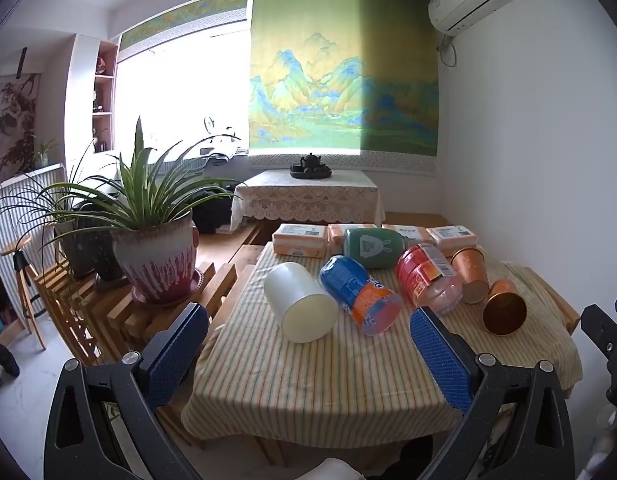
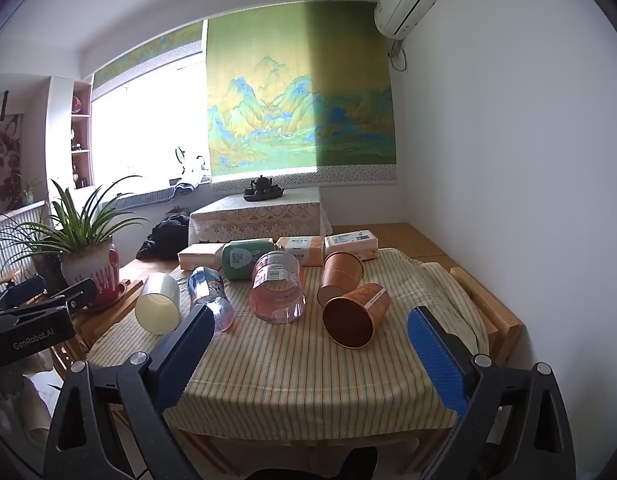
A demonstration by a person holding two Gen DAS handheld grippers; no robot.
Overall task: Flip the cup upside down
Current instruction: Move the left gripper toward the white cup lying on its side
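1. Blue-padded left gripper [image 1: 308, 344]: held spread wide above the near edge of the striped tablecloth [image 1: 328, 380], nothing between the fingers. Right gripper [image 2: 310, 342]: likewise spread and empty.
2. Cups, task items: six are counted on the tablecloth, all lying on their sides; none is seen inverted, so the flipping is judged not yet begun.
3. White cup [image 1: 302, 304]: left end of the row, mouth toward the camera, nearest the left gripper.
4. Blue-and-orange cup [image 1: 360, 300]: just right of the white cup.
5. Green cup [image 1: 372, 248]: behind the blue-and-orange cup.
6. Red clear cup [image 1: 426, 278]: right of the green cup.
7. Two copper cups [image 2: 354, 314]: right end of the row, nearest the right gripper.
8. Tissue packs [image 1: 300, 240]: ranged along the far edge of the tablecloth.
9. Potted plant [image 1: 156, 248]: left of the tablecloth, off the table.
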